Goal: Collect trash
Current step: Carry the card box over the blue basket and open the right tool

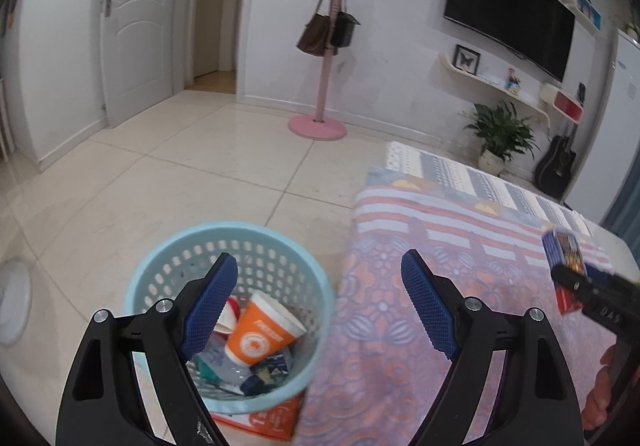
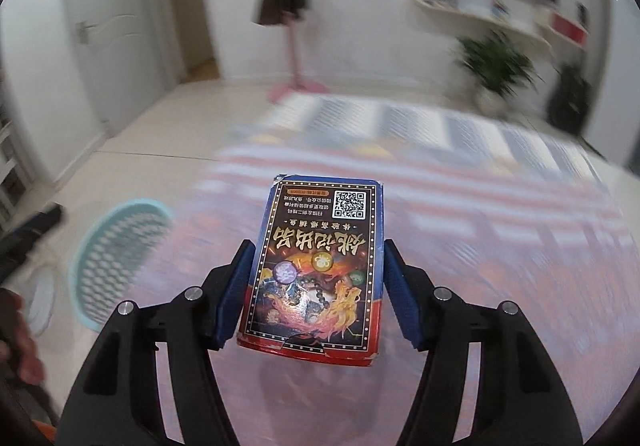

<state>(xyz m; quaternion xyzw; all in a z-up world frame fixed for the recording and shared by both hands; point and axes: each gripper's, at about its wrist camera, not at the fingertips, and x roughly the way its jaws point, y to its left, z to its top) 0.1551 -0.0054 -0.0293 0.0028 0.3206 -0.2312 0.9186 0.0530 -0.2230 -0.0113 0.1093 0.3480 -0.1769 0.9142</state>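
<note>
Two tools in play, and the right tool (image 2: 316, 286) has its catch: blue pads clamped on both long sides of a small printed box (image 2: 320, 266), blue at the far end, red at the near end, gold lettering and a QR code on its face. No earlier view here, so the grip is all I can call. That box rides above a patterned cloth (image 2: 500, 266) of pink and lilac flowers on the desk, everything behind it smeared by blur.

Over to the left tool (image 1: 320, 298): jaws spread wide, nothing between them. Its left pad hangs over a pale blue basket (image 1: 168, 278) standing on the tiled floor (image 1: 180, 173), right beside the cloth's hanging edge. Inside lies an orange paper cup (image 1: 260, 334) on its side among wrappers. From this view the right tool and box (image 1: 564, 254) show at the far right edge.
</note>
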